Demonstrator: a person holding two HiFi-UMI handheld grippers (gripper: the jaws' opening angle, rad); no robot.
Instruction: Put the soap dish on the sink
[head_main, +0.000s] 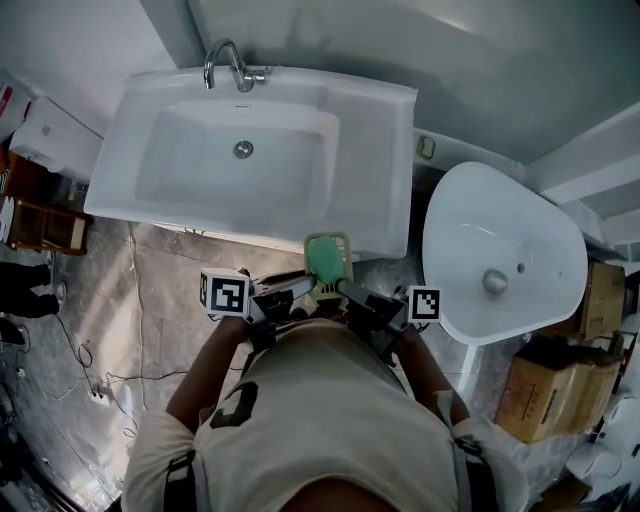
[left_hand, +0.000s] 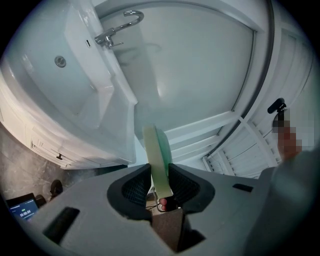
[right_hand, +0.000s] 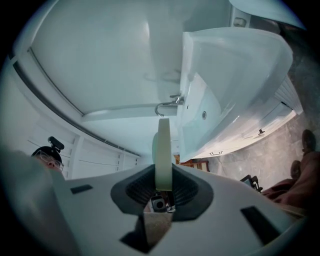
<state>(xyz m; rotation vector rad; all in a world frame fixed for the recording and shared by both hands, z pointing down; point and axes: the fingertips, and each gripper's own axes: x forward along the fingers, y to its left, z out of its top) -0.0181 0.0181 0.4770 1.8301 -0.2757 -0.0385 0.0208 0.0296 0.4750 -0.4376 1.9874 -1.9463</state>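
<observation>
A pale green soap dish (head_main: 328, 258) is held in the air just in front of the white sink's (head_main: 380, 170) near right rim. My left gripper (head_main: 310, 288) grips its near edge from the left, and my right gripper (head_main: 346, 289) grips it from the right. In the left gripper view the dish (left_hand: 156, 155) stands edge-on between the pads of the gripper (left_hand: 159, 172), with the sink (left_hand: 107, 95) to the left. In the right gripper view the dish rim (right_hand: 163, 145) is pinched in the gripper (right_hand: 162, 175), and the sink (right_hand: 235, 65) lies ahead to the right.
A chrome faucet (head_main: 232, 65) stands at the sink's back edge. A second white basin (head_main: 500, 250) sits to the right, with cardboard boxes (head_main: 550, 390) beyond it. A wooden shelf (head_main: 40, 225) stands at the left, and cables (head_main: 100, 385) trail over the marble floor.
</observation>
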